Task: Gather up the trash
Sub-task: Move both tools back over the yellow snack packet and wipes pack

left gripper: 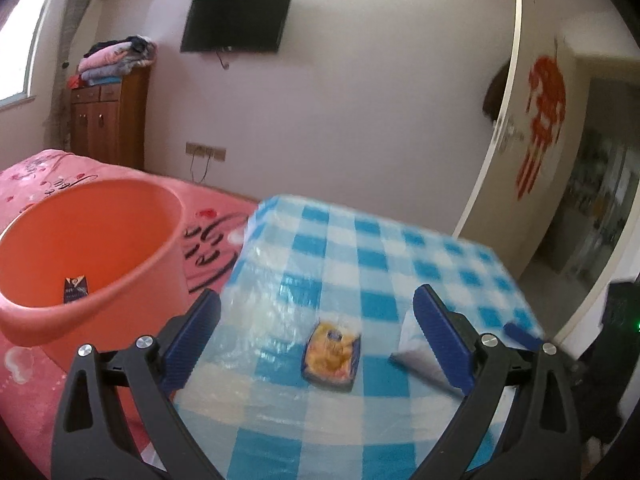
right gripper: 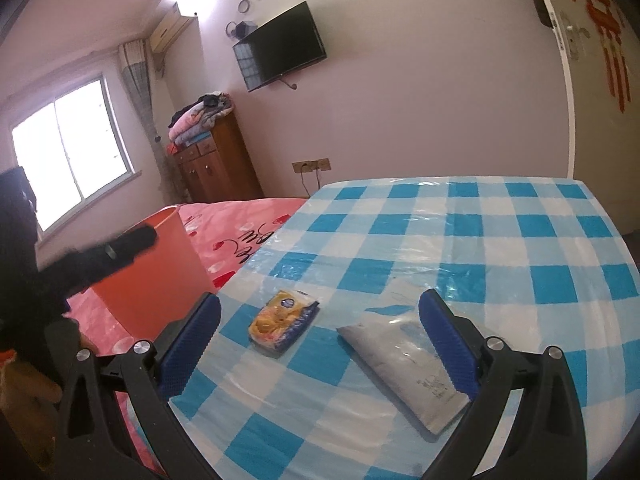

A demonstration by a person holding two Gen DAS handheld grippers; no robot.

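A yellow and blue snack packet point(left gripper: 331, 355) lies on the blue checked table point(left gripper: 360, 256); it also shows in the right wrist view point(right gripper: 283, 322). A flat silver-white pouch point(right gripper: 408, 368) lies to its right, partly seen in the left wrist view point(left gripper: 416, 354). An orange bucket point(left gripper: 88, 256) stands left of the table with a dark packet point(left gripper: 75, 289) inside. My left gripper point(left gripper: 318, 338) is open and empty, hovering above the snack packet. My right gripper point(right gripper: 320, 344) is open and empty above the table's near edge, the pouch by its right finger.
A bed with a pink cover point(right gripper: 240, 232) lies left of the table under the bucket point(right gripper: 160, 276). A wooden cabinet point(right gripper: 218, 164) with folded clothes, a wall TV point(right gripper: 282, 46), a window point(right gripper: 68, 152) and an open door point(left gripper: 504, 120) surround the space.
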